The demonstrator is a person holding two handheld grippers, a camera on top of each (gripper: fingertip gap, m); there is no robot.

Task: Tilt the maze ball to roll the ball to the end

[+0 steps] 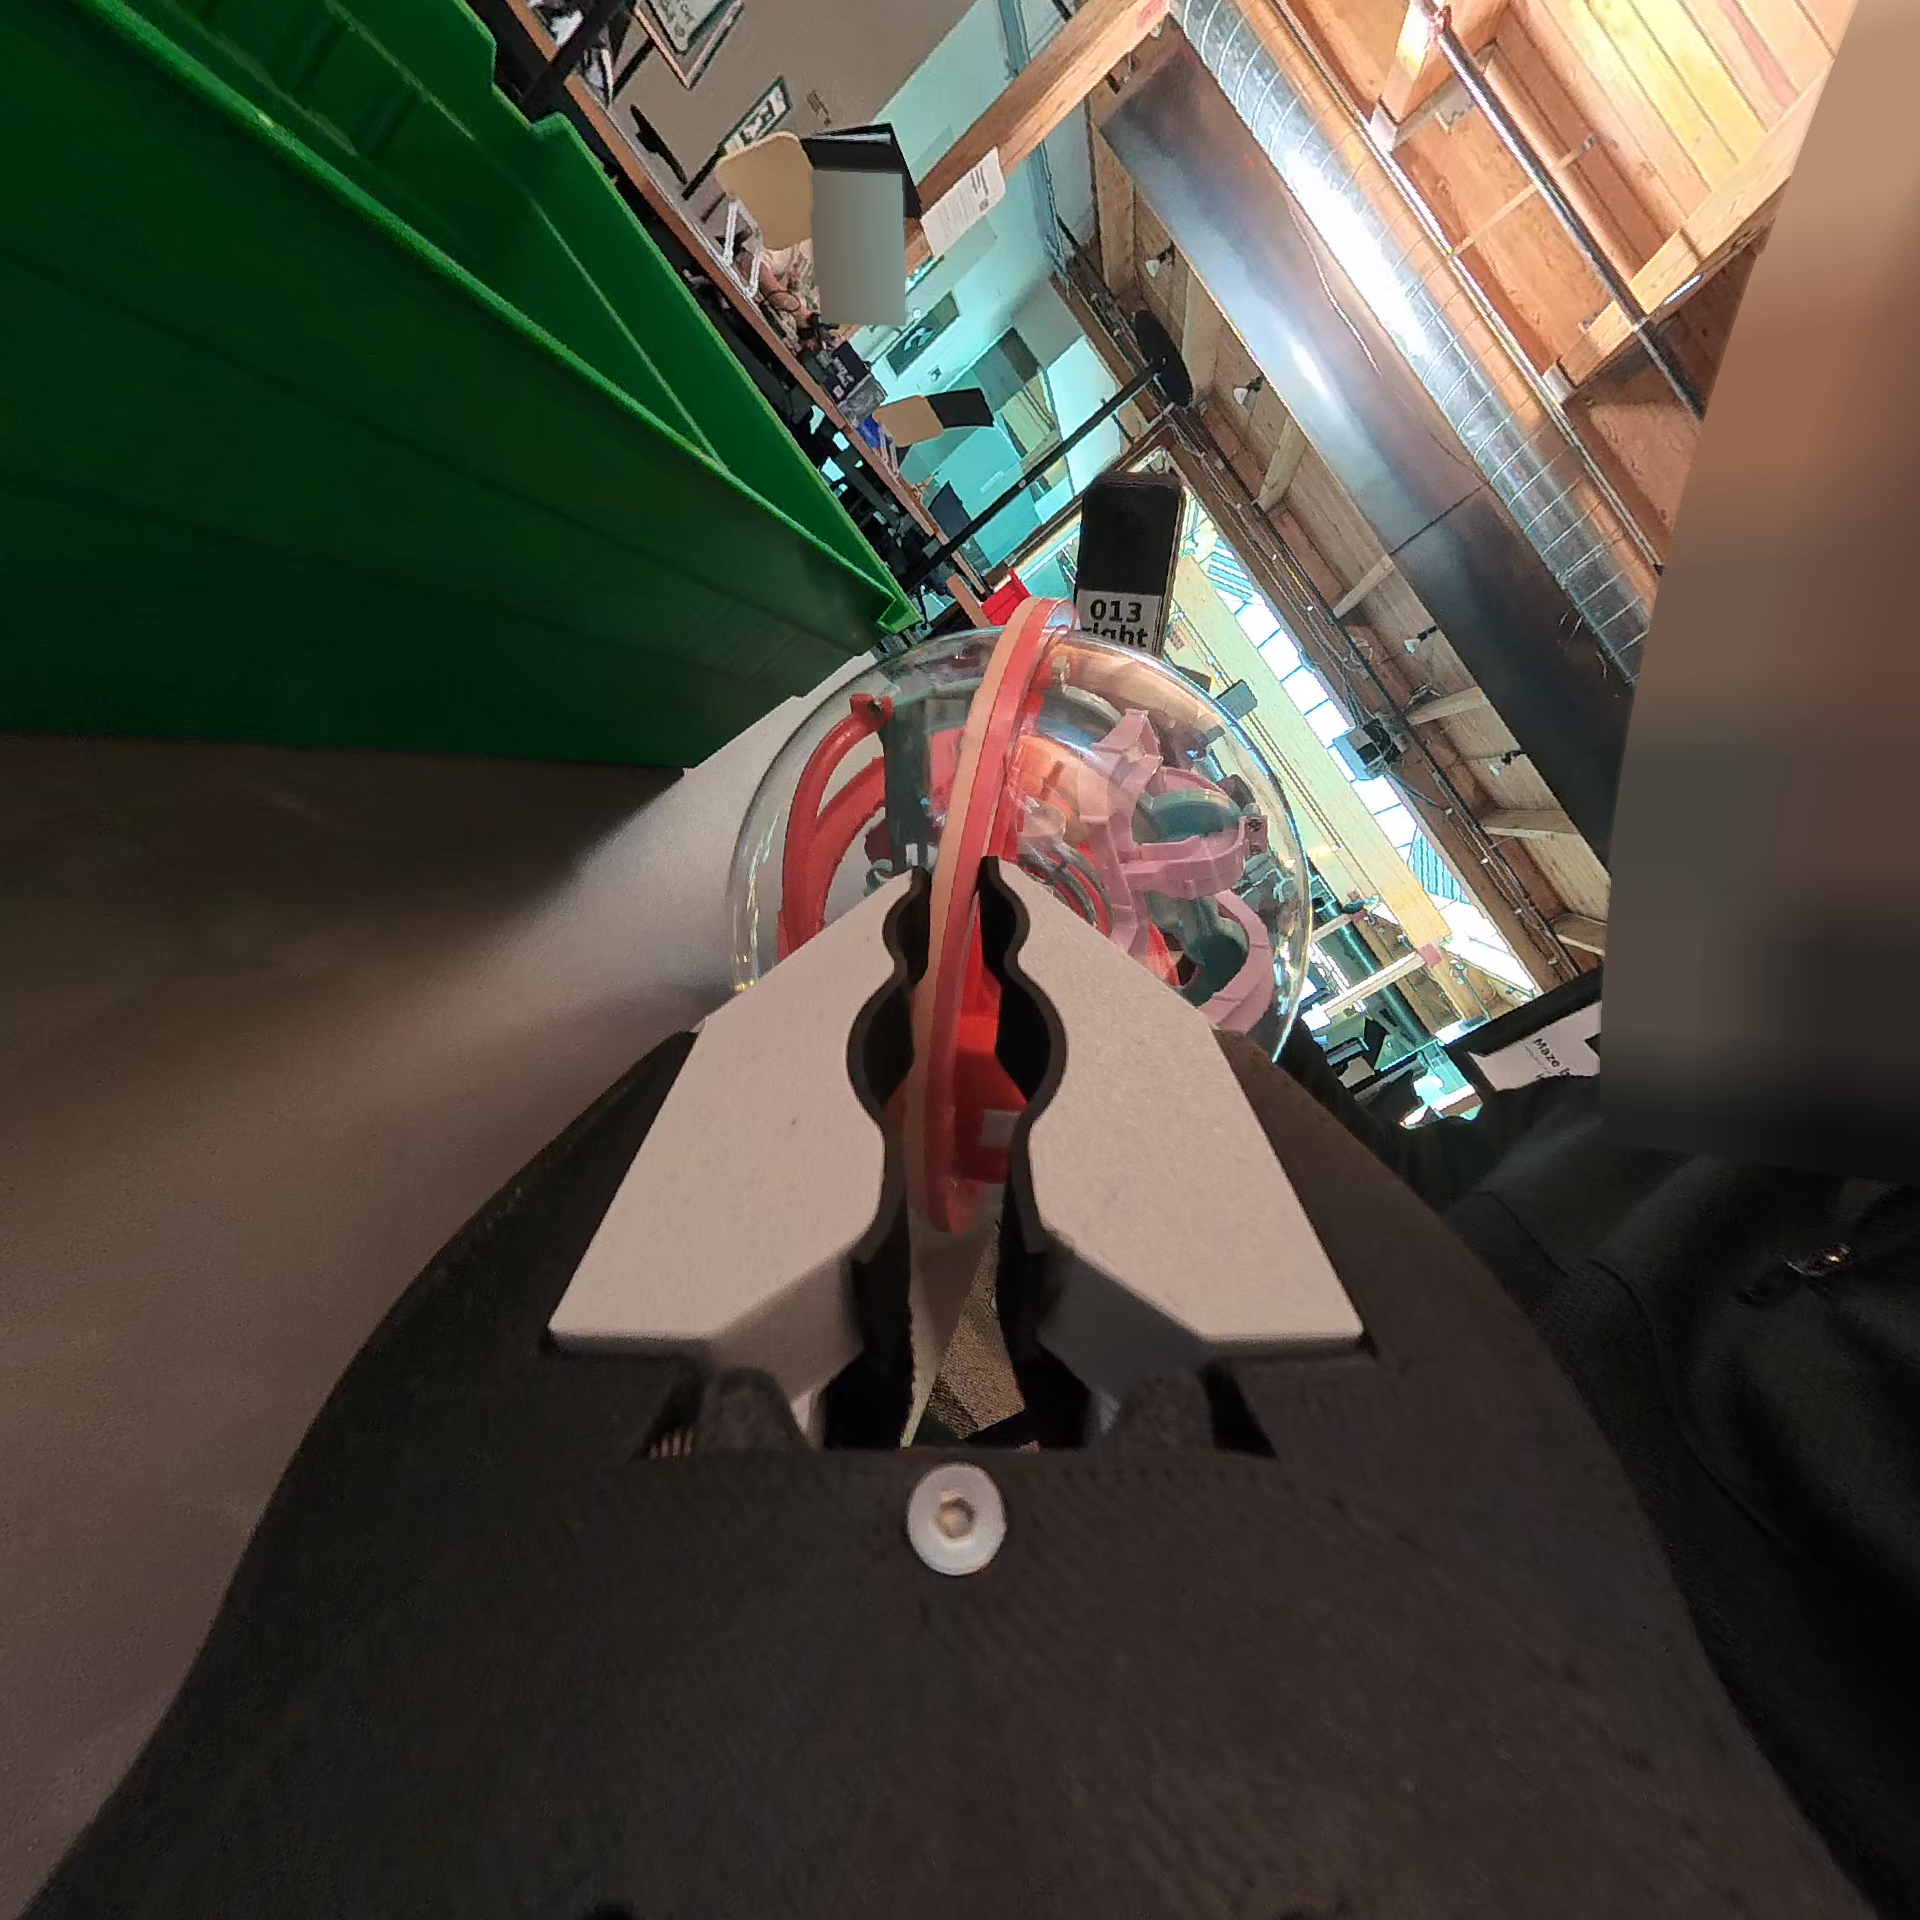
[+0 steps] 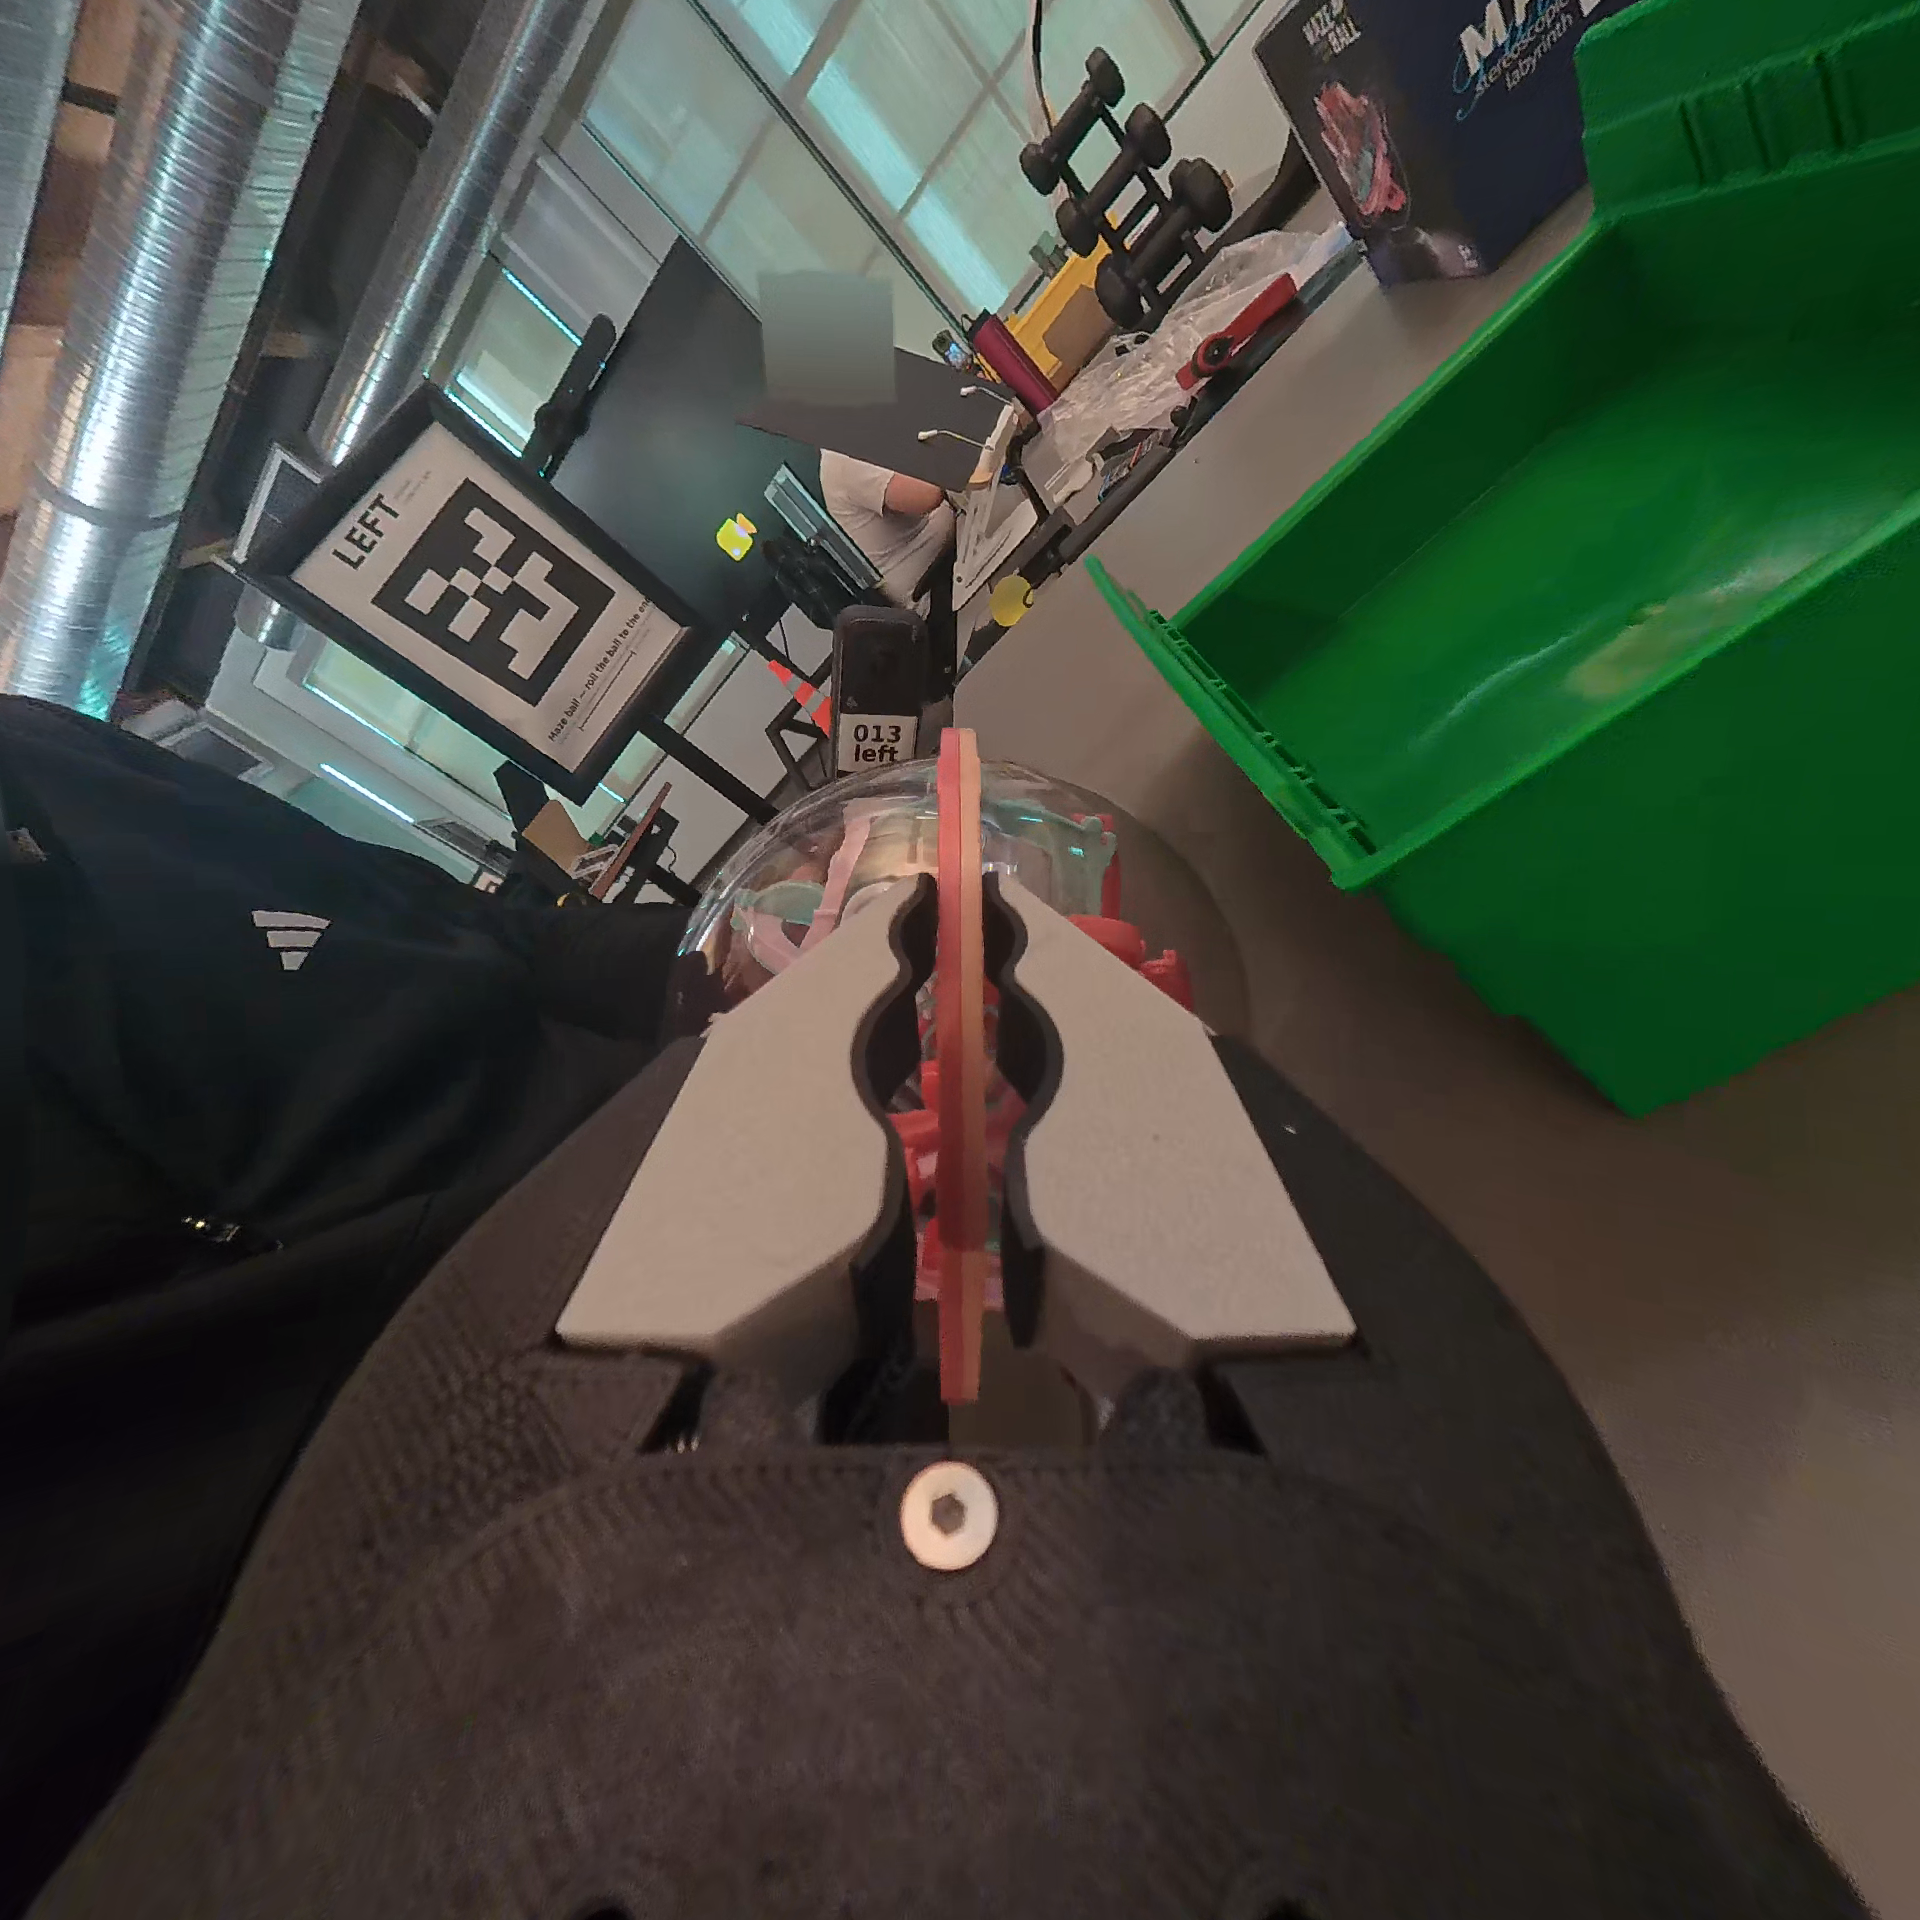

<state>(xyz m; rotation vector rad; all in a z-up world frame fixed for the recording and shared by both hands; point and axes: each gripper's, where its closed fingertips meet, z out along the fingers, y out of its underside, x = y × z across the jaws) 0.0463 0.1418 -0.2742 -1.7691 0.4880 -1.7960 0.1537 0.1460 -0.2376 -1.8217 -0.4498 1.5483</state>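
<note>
The maze ball is a clear sphere with red, pink and teal tracks inside and a flat red ring around its middle. My left gripper is shut on that ring, which runs between its grey fingers. My right gripper is shut on the same ring from the opposite side of the ball. The ball is held tilted above the grey table. Each gripper's black body shows behind the ball in the other view: the right one and the left one. I cannot see the small ball inside.
A green bin stands on the table close to the ball; it also shows open in the right wrist view. A person in dark clothing stands close behind the grippers. A dark box and clutter lie at the table's far end. Tip to tip, the grippers are about 12 centimeters apart.
</note>
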